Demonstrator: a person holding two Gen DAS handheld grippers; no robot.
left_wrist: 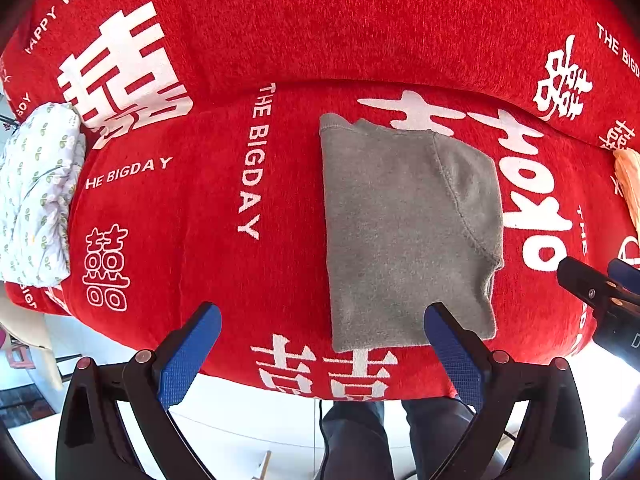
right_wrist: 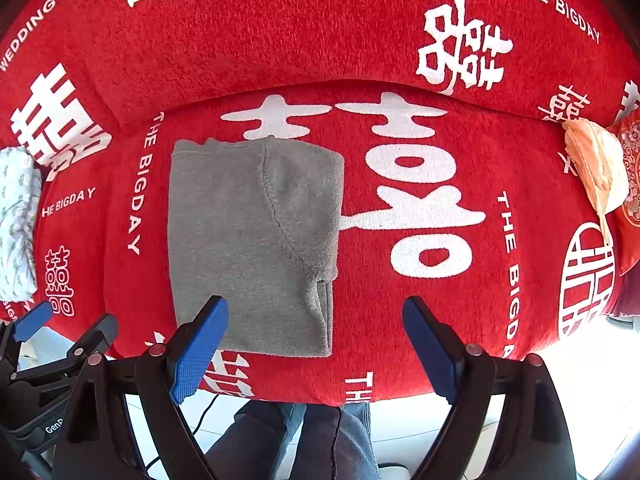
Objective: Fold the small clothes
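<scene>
A grey garment (left_wrist: 404, 232) lies folded into a tall rectangle on the red blanket (left_wrist: 208, 208), one flap with a curved seam laid over its right side. My left gripper (left_wrist: 322, 332) hangs above the blanket's near edge, open and holding nothing, its right pad over the garment's lower edge. In the right wrist view the same grey garment (right_wrist: 252, 240) sits left of centre. My right gripper (right_wrist: 316, 328) is open and holding nothing, its left pad over the garment's bottom edge. Each gripper shows at the edge of the other's view.
A white floral cloth (left_wrist: 36, 196) lies folded at the blanket's left edge. A peach cloth (right_wrist: 596, 168) rests at the right edge beside a red patterned cushion (right_wrist: 632, 184). A person's legs (right_wrist: 304, 440) stand by the near edge, with a cable on the pale floor.
</scene>
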